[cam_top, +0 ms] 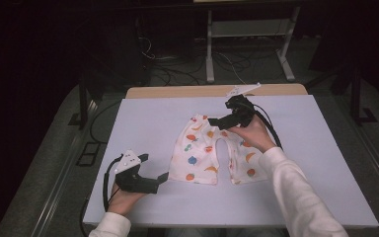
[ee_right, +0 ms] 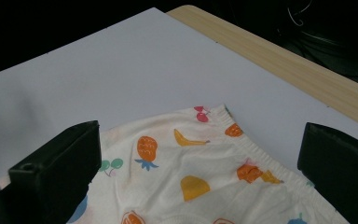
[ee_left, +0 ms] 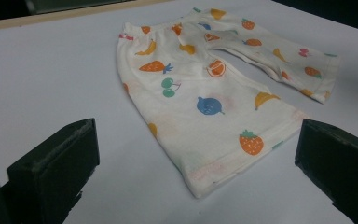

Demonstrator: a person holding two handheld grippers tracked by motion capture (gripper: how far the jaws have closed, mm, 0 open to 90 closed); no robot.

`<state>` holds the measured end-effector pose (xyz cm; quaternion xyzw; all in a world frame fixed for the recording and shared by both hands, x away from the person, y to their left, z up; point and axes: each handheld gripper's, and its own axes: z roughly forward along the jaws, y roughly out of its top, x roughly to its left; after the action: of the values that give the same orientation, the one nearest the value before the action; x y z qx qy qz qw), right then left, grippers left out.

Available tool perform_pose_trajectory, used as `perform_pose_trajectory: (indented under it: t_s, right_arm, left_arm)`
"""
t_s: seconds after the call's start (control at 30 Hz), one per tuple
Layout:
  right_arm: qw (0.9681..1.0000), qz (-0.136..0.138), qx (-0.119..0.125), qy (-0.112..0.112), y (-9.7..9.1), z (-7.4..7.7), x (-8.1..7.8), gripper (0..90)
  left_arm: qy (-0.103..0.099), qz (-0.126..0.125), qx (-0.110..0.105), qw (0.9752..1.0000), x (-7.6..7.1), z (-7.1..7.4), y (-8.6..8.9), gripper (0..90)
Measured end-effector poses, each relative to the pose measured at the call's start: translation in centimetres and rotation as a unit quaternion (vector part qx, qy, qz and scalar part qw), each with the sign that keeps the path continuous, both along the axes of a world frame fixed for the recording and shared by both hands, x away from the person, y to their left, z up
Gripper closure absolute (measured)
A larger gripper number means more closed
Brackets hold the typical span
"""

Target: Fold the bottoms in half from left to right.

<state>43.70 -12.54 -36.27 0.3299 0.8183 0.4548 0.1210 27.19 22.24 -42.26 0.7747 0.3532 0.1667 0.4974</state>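
Observation:
A small pair of white pants printed with fruit lies flat in the middle of the white table top, waistband at the far side and both legs pointing toward the person. My right gripper hovers open over the waistband; in the right gripper view its jaws stand wide apart above the gathered waistband of the pants. My left gripper is open just left of the near left leg hem. In the left gripper view the pants lie ahead of the spread jaws, which hold nothing.
A wooden strip runs along the table's far edge, also the wooden strip in the right gripper view. Behind it on the dark floor stand a metal frame's legs and loose cables. Bare white surface lies on both sides of the pants.

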Motion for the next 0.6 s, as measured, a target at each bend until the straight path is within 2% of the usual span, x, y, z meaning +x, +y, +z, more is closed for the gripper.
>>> perform_pose_trajectory:
  t_s: [0.3,0.6]
  right_arm:
    - [0.9998,-0.008,-0.012,0.016,1.1,-0.9,1.5,0.0]
    - [0.9995,-0.016,-0.017,0.021,2.2,-1.5,2.7,0.0]
  left_arm:
    - [-0.002,0.001,-0.003,1.0,-0.1,0.1,0.0,0.0]
    - [-0.003,-0.002,-0.005,1.0,-0.1,0.2,0.1,0.0]
